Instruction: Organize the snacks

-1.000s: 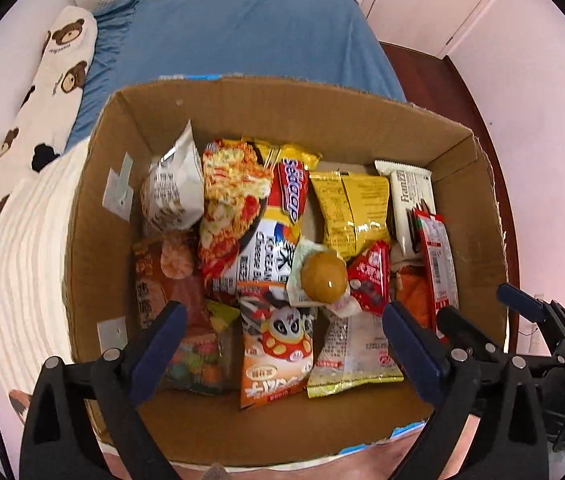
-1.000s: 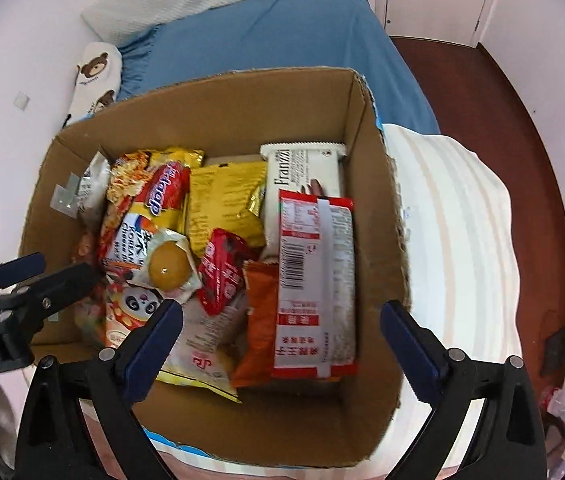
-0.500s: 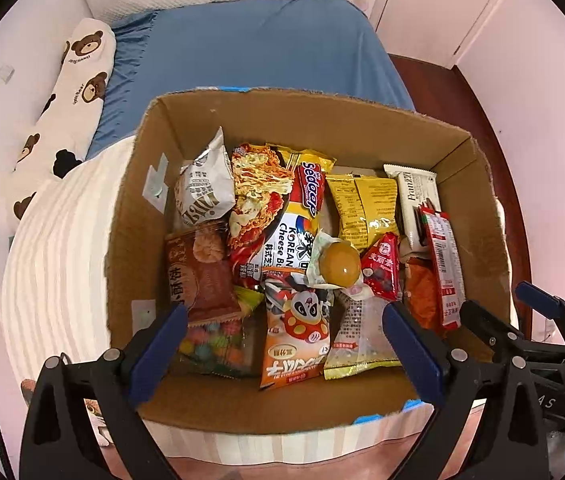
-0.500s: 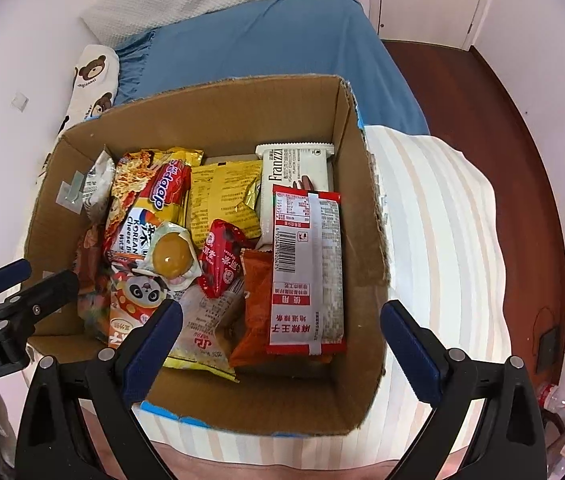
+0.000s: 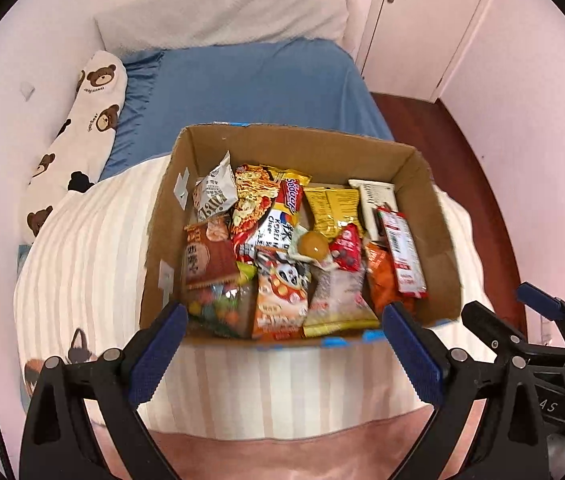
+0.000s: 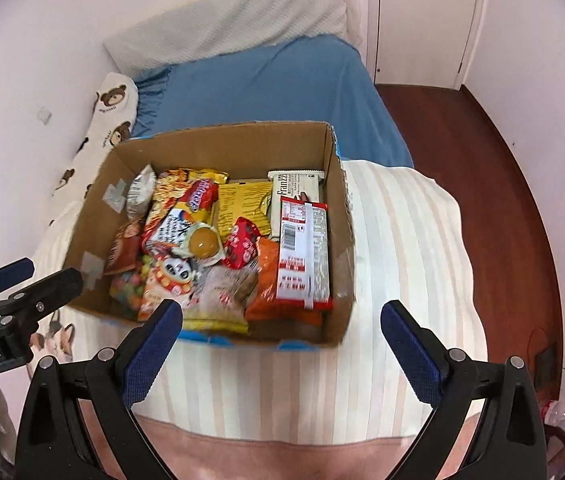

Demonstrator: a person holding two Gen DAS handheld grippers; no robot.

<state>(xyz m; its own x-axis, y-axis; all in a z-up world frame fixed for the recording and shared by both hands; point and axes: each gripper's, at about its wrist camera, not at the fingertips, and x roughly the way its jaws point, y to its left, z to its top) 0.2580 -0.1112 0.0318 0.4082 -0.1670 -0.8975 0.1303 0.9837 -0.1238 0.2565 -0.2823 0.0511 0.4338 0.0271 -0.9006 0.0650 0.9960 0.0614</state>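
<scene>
I hold both the left hand-held gripper (image 5: pixel 282 344) and right hand-held gripper (image 6: pixel 281 342) wide apart and empty, above the snack-filled box (image 5: pixel 434 240) on the bed (image 5: pixel 250 80).

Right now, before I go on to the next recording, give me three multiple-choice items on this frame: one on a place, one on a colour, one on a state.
1. Where does the long red-and-white packet lie in the cardboard box?
A. against the right wall
B. against the left wall
C. outside, on the blanket

2. What colour is the bed sheet behind the box?
A. green
B. blue
C. grey

3. How are the left gripper and the right gripper?
A. both open, holding nothing
B. both shut on packets
C. one open, one shut on a packet

Key: 1 A, since in the right wrist view the packet lies along the right wall; 2 B, since the sheet beyond the box is plainly blue; 3 A, since each pair of fingers stands wide apart with nothing between, short of the box.
</scene>
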